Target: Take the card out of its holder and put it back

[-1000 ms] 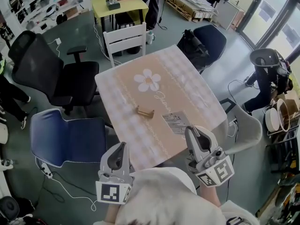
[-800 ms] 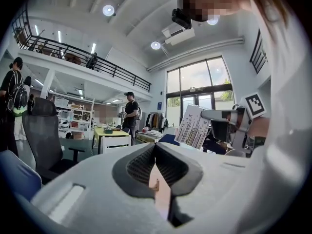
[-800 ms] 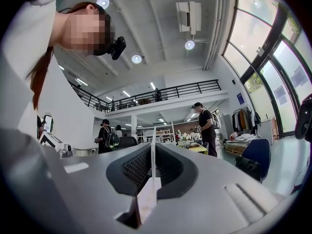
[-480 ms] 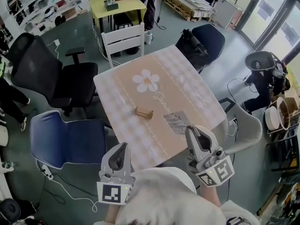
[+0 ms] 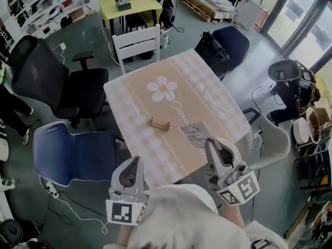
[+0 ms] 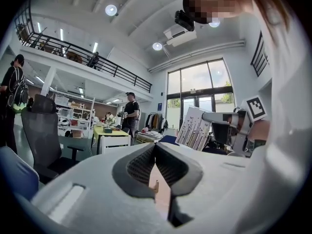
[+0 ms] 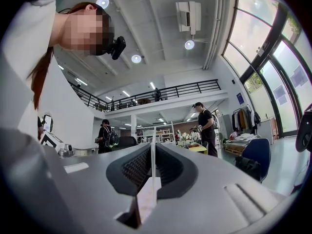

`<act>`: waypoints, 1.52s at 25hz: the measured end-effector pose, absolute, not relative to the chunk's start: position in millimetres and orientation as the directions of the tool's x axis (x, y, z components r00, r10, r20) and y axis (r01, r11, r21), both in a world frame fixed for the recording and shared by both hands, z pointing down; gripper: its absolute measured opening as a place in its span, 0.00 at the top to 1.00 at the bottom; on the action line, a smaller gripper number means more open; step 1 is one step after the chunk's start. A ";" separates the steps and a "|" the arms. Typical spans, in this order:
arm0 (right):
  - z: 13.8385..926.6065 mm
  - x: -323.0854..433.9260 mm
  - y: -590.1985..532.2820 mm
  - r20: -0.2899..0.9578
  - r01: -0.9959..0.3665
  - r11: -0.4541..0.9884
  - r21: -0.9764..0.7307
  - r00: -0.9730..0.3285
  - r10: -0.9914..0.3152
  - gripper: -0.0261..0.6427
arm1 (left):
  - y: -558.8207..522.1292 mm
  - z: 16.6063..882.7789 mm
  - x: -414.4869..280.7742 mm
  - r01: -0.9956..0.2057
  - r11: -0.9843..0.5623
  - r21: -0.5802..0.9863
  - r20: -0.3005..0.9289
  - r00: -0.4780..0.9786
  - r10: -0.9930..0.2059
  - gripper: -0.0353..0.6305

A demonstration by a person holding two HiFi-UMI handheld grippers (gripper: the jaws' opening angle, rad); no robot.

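The small wooden card holder (image 5: 160,123) stands empty on the checked tablecloth of the table (image 5: 155,95), a little left of centre. The printed white card (image 5: 196,135) sticks out forward from my right gripper (image 5: 210,145) over the table's near right part. In the right gripper view the card (image 7: 147,199) shows edge-on, pinched between the ribbed pads of my right gripper (image 7: 153,147). My left gripper (image 5: 136,162) hovers off the table's near edge, shut and empty. In the left gripper view my left gripper (image 6: 155,145) has its tips meeting, and the holder (image 6: 154,185) shows below them.
A white chair (image 5: 137,43) stands at the table's far side, a black office chair (image 5: 52,82) and a blue chair (image 5: 72,152) on the left, a dark chair (image 5: 231,43) at the far right and a grey one (image 5: 270,139) on the right. People stand in the background.
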State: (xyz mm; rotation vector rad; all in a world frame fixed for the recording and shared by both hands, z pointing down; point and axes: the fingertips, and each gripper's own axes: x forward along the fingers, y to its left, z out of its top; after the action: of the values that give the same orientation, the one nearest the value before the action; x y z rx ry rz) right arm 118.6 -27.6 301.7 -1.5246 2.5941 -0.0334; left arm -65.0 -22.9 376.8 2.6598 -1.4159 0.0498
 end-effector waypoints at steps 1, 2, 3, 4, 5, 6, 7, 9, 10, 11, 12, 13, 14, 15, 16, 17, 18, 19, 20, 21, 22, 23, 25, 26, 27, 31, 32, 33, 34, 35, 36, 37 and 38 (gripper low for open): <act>302.3 117.9 -28.5 -0.100 -0.867 0.491 -0.084 -0.483 -0.870 0.93 | -23.4 377.2 -66.7 -0.831 -0.547 0.100 0.091 0.555 -0.827 0.95; 303.2 117.2 -29.7 -0.098 -0.866 0.493 -0.081 -0.486 -0.869 0.93 | -24.0 377.9 -68.5 -0.834 -0.542 0.104 0.092 0.551 -0.830 0.95; 304.0 116.9 -31.2 -0.095 -0.865 0.496 -0.075 -0.489 -0.867 0.93 | -24.9 378.7 -70.3 -0.837 -0.536 0.107 0.093 0.546 -0.833 0.95; 304.6 116.9 -33.1 -0.094 -0.864 0.498 -0.069 -0.492 -0.866 0.93 | -26.1 379.4 -72.1 -0.840 -0.531 0.112 0.094 0.541 -0.836 0.95; 304.9 116.9 -35.7 -0.093 -0.863 0.501 -0.064 -0.494 -0.864 0.93 | -27.4 380.0 -73.8 -0.843 -0.525 0.117 0.095 0.536 -0.839 0.95; 305.4 117.0 -38.7 -0.093 -0.862 0.504 -0.059 -0.498 -0.862 0.93 | -28.6 381.0 -75.4 -0.846 -0.519 0.123 0.098 0.531 -0.842 0.95; 306.4 117.1 -42.2 -0.093 -0.860 0.507 -0.055 -0.501 -0.860 0.93 | -29.5 382.4 -76.9 -0.848 -0.514 0.128 0.102 0.527 -0.844 0.95; 310.2 116.8 -50.4 -0.093 -0.853 0.519 -0.046 -0.514 -0.853 0.93 | -30.2 386.4 -78.8 -0.851 -0.507 0.138 0.111 0.522 -0.846 0.95; 312.0 116.1 -55.6 -0.095 -0.848 0.529 -0.036 -0.525 -0.846 0.93 | -30.7 388.1 -79.1 -0.851 -0.505 0.143 0.113 0.521 -0.846 0.95; 313.7 115.3 -61.9 -0.098 -0.840 0.542 -0.023 -0.537 -0.838 0.93 | -31.6 389.1 -79.1 -0.851 -0.504 0.147 0.113 0.521 -0.846 0.95; 316.1 114.2 -69.1 -0.100 -0.831 0.556 -0.008 -0.552 -0.828 0.93 | -32.7 389.8 -79.1 -0.851 -0.503 0.151 0.113 0.520 -0.846 0.95; 320.0 112.6 -77.2 -0.098 -0.821 0.571 0.007 -0.569 -0.817 0.93 | -34.0 390.7 -79.1 -0.851 -0.502 0.152 0.115 0.520 -0.847 0.95; 325.8 110.6 -85.9 -0.093 -0.809 0.588 0.022 -0.587 -0.804 0.93 | -35.3 392.3 -79.1 -0.852 -0.500 0.154 0.120 0.519 -0.847 0.95; 333.6 108.1 -94.8 -0.083 -0.794 0.607 0.034 -0.607 -0.790 0.93 | -36.5 394.4 -79.0 -0.853 -0.499 0.156 0.126 0.518 -0.846 0.95; 342.6 105.1 -103.9 -0.070 -0.778 0.627 0.042 -0.629 -0.775 0.93 | -37.6 396.4 -78.7 -0.853 -0.498 0.158 0.133 0.518 -0.845 0.95; 352.0 101.8 -112.9 -0.056 -0.760 0.648 0.040 -0.650 -0.758 0.93 | -38.7 397.9 -78.4 -0.853 -0.497 0.160 0.139 0.518 -0.844 0.95; 361.2 98.4 -121.7 -0.042 -0.744 0.668 0.026 -0.668 -0.743 0.93 | -40.0 399.0 -78.2 -0.853 -0.496 0.161 0.144 0.517 -0.844 0.95; 369.3 95.1 -129.9 -0.032 -0.729 0.684 0.004 -0.684 -0.729 0.93 | -41.6 399.7 -78.4 -0.854 -0.494 0.162 0.149 0.516 -0.843 0.95; 376.0 91.9 -137.2 -0.027 -0.716 0.697 -0.024 -0.697 -0.717 0.93 | -43.3 400.2 -78.9 -0.855 -0.492 0.164 0.153 0.515 -0.844 0.95; 381.3 88.8 -143.4 -0.028 -0.704 0.709 -0.051 -0.708 -0.705 0.93 | -44.9 400.8 -79.7 -0.857 -0.488 0.166 0.157 0.512 -0.844 0.95; 385.8 85.8 -148.6 -0.031 -0.692 0.718 -0.071 -0.718 -0.695 0.93 | -46.2 401.7 -80.7 -0.859 -0.484 0.169 0.162 0.508 -0.846 0.95; 390.1 82.7 -153.0 -0.030 -0.682 0.727 -0.082 -0.727 -0.686 0.93 | -47.3 402.8 -81.6 -0.861 -0.479 0.172 0.167 0.504 -0.847 0.95; 398.8 76.5 -160.4 -0.015 -0.663 0.744 -0.083 -0.745 -0.666 0.93 | -49.5 405.4 -83.2 -0.866 -0.469 0.177 0.177 0.496 -0.850 0.95; 403.1 73.3 -163.9 -0.006 -0.653 0.752 -0.083 -0.755 -0.656 0.93 | -50.9 406.7 -84.2 -0.868 -0.464 0.179 0.181 0.492 -0.851 0.95; 407.3 70.3 -167.3 0.002 -0.643 0.761 -0.085 -0.764 -0.646 0.93 | -52.5 407.7 -85.2 -0.870 -0.459 0.181 0.185 0.489 -0.853 0.95; 420.6 63.2 -180.1 0.025 -0.614 0.783 -0.096 -0.788 -0.615 0.93 | -59.3 408.9 -89.1 -0.877 -0.444 0.186 0.190 0.475 -0.859 0.95; 422.9 62.8 -182.9 0.030 -0.612 0.785 -0.099 -0.790 -0.612 0.93 | -60.6 409.0 -89.7 -0.878 -0.441 0.188 0.190 0.473 -0.860 0.95; 425.0 62.8 -185.3 0.034 -0.611 0.785 -0.100 -0.791 -0.611 0.93 | -61.6 409.2 -90.2 -0.879 -0.438 0.189 0.190 0.471 -0.861 0.95; 426.7 62.7 -187.3 0.037 -0.610 0.786 -0.101 -0.791 -0.610 0.93 | -62.3 409.7 -90.8 -0.880 -0.436 0.190 0.191 0.469 -0.862 0.95; 428.1 62.6 -188.9 0.040 -0.609 0.787 -0.100 -0.793 -0.609 0.93 | -62.8 410.2 -91.5 -0.881 -0.434 0.191 0.191 0.467 -0.863 0.95; 429.4 62.4 -190.4 0.042 -0.607 0.788 -0.101 -0.794 -0.606 0.93 | -63.1 410.6 -92.2 -0.882 -0.431 0.191 0.192 0.464 -0.865 0.95; 430.4 62.2 -191.7 0.044 -0.605 0.790 -0.103 -0.796 -0.604 0.93 | -63.2 410.8 -92.8 -0.883 -0.428 0.191 0.193 0.461 -0.866 0.95; 431.3 62.0 -192.7 0.045 -0.602 0.792 -0.104 -0.798 -0.601 0.93 | -63.3 410.9 -93.3 -0.885 -0.425 0.191 0.194 0.459 -0.867 0.95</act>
State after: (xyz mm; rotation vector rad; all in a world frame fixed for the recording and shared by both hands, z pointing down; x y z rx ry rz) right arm 62.0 -192.7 431.3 -1.0016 2.9828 -0.1782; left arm -93.3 -63.3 410.9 2.4461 -1.5051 0.0953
